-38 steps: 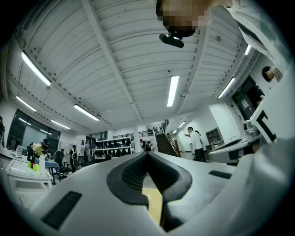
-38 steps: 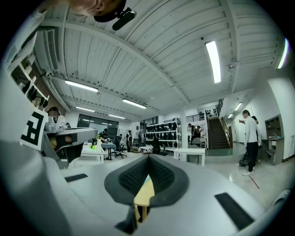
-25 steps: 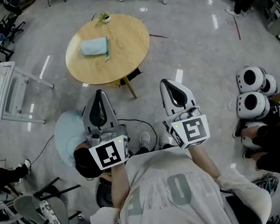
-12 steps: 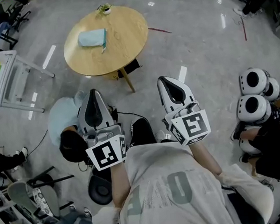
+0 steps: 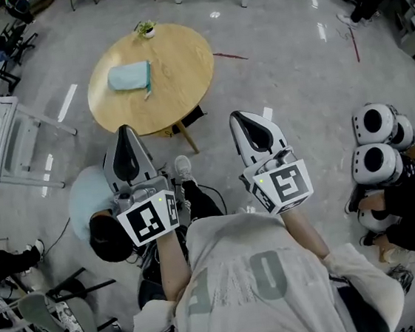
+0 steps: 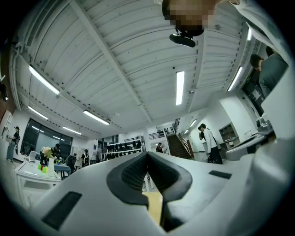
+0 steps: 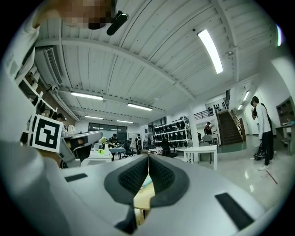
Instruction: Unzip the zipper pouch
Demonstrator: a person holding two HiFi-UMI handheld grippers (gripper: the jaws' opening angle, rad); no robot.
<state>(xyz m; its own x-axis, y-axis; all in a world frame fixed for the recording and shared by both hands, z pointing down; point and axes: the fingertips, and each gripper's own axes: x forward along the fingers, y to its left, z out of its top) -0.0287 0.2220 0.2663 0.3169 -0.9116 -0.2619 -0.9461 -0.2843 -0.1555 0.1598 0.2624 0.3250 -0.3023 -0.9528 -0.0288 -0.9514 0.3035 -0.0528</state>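
Though flat, zipper pouch (image 5: 127, 77) lengthwise left-right.

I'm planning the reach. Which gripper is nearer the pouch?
The left gripper: its tip shows at the table edge near the pouch; the right gripper sits farther right.

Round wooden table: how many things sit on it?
2: a pale blue fabric zipper pouch near its middle, a small potted green plant at its far edge; none seems hidden.

Shirt (image 5: 259, 280): large pale letters, only an "O" legible. Left gripper (image 5: 124, 132) and right gripper (image 5: 241, 117): black-and-white square code markers, no characters.
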